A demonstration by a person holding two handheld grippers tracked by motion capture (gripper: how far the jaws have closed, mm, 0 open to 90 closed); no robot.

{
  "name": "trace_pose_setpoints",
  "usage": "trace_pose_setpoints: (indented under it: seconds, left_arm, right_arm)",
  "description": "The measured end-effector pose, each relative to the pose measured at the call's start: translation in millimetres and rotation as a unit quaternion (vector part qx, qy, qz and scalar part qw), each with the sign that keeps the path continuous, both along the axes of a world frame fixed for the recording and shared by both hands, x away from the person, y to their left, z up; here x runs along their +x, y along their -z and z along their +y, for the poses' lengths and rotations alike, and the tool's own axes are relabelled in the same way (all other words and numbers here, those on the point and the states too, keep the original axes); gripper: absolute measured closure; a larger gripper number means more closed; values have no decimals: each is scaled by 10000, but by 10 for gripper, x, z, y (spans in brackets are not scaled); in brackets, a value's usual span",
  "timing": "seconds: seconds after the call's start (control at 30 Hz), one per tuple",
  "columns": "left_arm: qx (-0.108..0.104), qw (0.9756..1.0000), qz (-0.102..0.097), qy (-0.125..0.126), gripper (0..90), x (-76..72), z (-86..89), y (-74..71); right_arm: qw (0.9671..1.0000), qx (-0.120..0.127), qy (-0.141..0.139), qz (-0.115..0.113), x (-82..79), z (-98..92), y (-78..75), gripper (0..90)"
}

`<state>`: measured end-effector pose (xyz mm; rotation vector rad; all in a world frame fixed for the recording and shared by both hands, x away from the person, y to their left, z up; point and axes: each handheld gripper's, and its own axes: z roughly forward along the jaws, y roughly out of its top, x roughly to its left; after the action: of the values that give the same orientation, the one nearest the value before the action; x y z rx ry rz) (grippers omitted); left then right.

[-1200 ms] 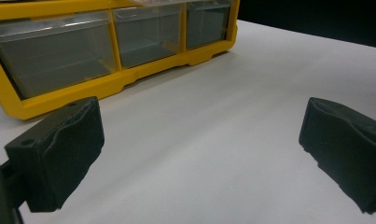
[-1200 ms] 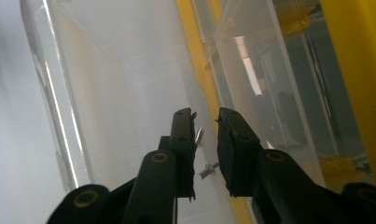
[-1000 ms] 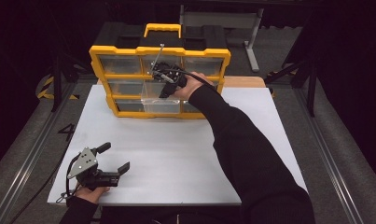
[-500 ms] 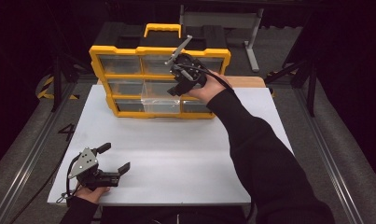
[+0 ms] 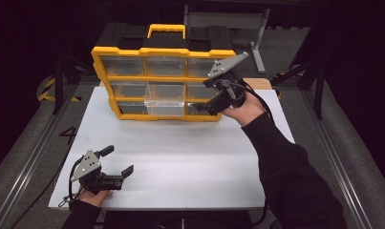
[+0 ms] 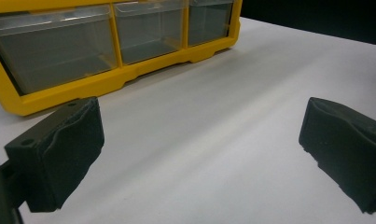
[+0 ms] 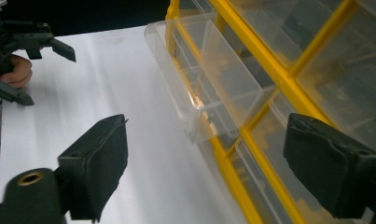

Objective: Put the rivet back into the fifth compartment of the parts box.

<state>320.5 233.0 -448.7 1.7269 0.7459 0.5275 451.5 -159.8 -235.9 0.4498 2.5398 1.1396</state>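
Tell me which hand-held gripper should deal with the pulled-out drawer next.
Right. The right hand-held gripper hangs open beside the organizer, close to the pulled-out drawer. The left hand-held gripper rests open at the table's near left corner, far from it.

Overhead forward-down view; two low, perhaps table-level views sharing organizer (image 5: 164,83).

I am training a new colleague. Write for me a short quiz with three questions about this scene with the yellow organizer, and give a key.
1. True or false: the right gripper holds a drawer.
2. Which drawer of the yellow organizer is pulled out? A) top left B) bottom middle C) top right
3. On what does the left gripper rest?

Key: 1 false, its jaws have just been opening, nothing between them. 2 B, the clear drawer. 3 the white tabletop.
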Motion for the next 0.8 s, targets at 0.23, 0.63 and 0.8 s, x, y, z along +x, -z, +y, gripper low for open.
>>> trace_pose_setpoints:
  seconds: [0.23, 0.63, 0.8]
  left_arm:
    - [-13, 9999, -81, 87, 8, 11, 3, -54]
    - [-151, 9996, -110, 232, 5, 33, -18, -137]
    - [-180, 9995, -118, 242, 5, 33, -5, -150]
  right_arm:
    - [9980, 503, 365, -108, -283, -547, 336, 58]
    - [9906, 1124, 762, -192, -583, -1212, 1158, 0]
    - [9830, 1481, 997, -418, -708, -1390, 1435, 0]
